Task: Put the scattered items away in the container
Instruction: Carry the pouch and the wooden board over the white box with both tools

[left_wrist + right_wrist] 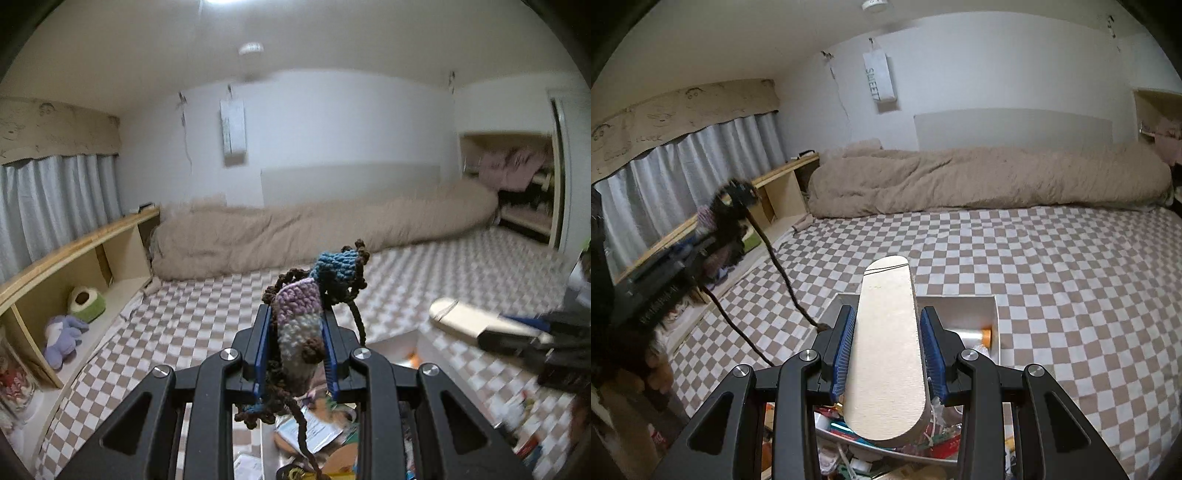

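Note:
My left gripper is shut on a crocheted pouch of purple, white, blue and brown yarn, with brown cords hanging down. It is held above the white container, which lies on the checkered bed. My right gripper is shut on a flat oval wooden board, held above the same container. The board also shows at the right of the left wrist view. The left gripper and pouch show blurred at the left of the right wrist view. The container holds papers and small items.
A checkered beige and white cover spreads over the bed. A rolled beige duvet lies along the far wall. A low wooden shelf with plush toys stands at the left. An open closet is at the far right.

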A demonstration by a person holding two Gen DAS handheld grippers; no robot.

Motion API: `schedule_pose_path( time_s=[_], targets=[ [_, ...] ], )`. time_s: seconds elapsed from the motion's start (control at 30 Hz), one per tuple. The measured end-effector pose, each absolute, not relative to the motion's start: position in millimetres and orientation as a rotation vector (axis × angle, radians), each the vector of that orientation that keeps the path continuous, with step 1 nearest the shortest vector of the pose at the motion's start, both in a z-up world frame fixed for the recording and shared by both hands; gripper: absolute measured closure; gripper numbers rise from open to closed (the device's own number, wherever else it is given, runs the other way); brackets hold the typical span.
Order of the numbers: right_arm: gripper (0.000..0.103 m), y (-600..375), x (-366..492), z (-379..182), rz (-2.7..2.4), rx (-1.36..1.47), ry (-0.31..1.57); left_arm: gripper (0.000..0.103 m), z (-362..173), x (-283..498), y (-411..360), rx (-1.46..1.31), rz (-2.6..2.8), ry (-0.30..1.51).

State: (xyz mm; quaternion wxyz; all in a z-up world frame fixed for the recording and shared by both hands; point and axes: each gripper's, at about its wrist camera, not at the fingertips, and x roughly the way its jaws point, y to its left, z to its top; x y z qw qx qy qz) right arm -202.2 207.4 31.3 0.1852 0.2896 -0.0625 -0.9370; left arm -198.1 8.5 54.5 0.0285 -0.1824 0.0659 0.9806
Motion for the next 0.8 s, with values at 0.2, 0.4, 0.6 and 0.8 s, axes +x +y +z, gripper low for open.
schedule_pose_path(
  time_s=[0.2,0.4,0.6,0.8],
  targets=[
    [0.066,204,-218,11,-2.618,0.895,-0.197,0.078,1,-226,6,-0.783,2.981,0.193],
    [0.066,203,-235,-4,-2.618,0.97,-0.194,0.078,-41,-241,11,-0.973,2.926,0.221],
    [0.066,209,-245,-19,-2.631,1.046,-0.186,0.078,-81,-249,10,-1.171,2.886,0.288],
    [0.066,213,-260,-41,-2.645,1.146,-0.169,0.076,-102,-250,-1,-1.255,2.845,0.265]
  ],
)
